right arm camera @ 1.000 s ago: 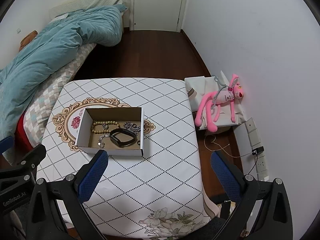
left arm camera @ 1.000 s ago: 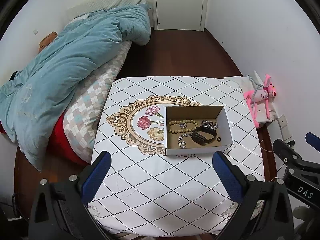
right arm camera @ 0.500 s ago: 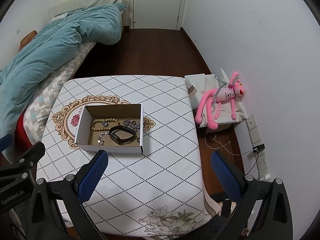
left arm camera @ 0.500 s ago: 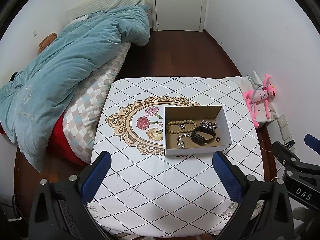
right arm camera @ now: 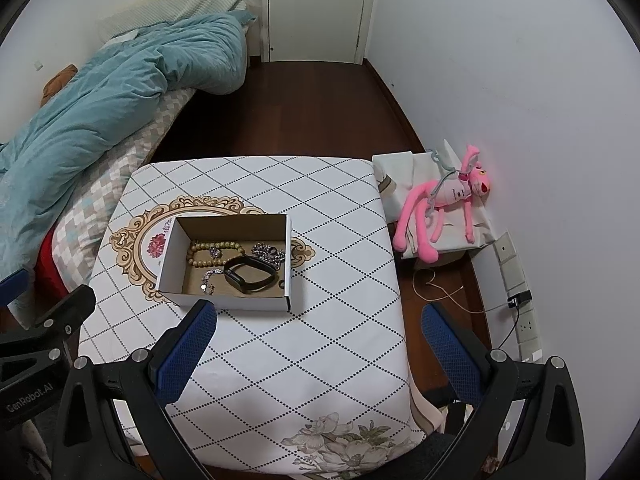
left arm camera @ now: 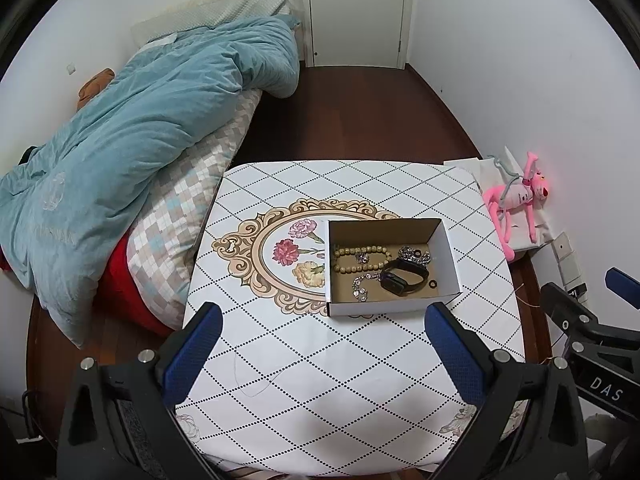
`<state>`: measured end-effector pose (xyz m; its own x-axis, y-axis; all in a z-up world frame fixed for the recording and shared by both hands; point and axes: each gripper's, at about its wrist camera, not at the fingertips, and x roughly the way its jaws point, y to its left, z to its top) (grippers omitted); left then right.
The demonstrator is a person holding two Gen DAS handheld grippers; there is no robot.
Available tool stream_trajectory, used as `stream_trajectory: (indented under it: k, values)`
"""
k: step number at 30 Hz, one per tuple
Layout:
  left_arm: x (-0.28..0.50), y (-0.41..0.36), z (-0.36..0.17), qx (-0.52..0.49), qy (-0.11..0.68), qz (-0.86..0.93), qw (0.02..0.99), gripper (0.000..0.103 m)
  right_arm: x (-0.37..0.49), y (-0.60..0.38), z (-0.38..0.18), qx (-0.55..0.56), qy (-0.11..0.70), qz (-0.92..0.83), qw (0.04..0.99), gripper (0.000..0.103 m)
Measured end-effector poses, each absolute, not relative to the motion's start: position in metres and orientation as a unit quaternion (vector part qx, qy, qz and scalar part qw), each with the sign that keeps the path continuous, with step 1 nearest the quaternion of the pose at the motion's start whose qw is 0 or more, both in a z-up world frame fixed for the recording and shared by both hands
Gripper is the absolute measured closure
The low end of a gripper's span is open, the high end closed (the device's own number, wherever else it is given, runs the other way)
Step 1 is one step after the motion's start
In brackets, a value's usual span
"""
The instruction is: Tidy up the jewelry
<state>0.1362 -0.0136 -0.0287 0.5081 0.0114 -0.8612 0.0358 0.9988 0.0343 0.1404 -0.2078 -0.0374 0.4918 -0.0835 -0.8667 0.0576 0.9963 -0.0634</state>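
Both cameras have risen slightly; the box [left arm camera: 390,266] of jewelry sits a bit farther. Left gripper [left arm camera: 322,322] and right gripper [right arm camera: 318,320] hang released, holding nothing.

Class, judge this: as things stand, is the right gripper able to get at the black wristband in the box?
Probably yes. The right gripper is open and empty, the box has no lid, and the wristband lies on top of the other jewelry.

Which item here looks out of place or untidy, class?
The jewelry in the box is jumbled: the black band lies across a silver chain, beside the beads. A pink toy sprawls off the table, by the wall.
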Motion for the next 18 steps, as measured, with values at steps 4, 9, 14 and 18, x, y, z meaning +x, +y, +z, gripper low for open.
stream_trajectory:
  k: [4, 9, 14, 18]
  values:
    - [0.135, -0.0124, -0.0274, 0.024, 0.495, -0.006, 0.869, 0.0, 0.1426, -0.2084, -0.0359, -0.01, 0.504, -0.036, 0.863, 0.0]
    - [0.1348, -0.0122, -0.0272, 0.025, 0.495, -0.006, 0.869, 0.0, 0.1431, -0.2076, -0.0368, -0.003, 0.505, -0.028, 0.862, 0.0]
    - [0.1346, -0.0124, -0.0271, 0.024, 0.494, -0.006, 0.869, 0.0, 0.1428, -0.2076, -0.0366, -0.001, 0.506, -0.024, 0.862, 0.0]
    - [0.1352, -0.0112, -0.0246, 0.024, 0.493, -0.005, 0.87, 0.0, 0.1426, -0.2069, -0.0361, -0.001, 0.505, -0.023, 0.863, 0.0]
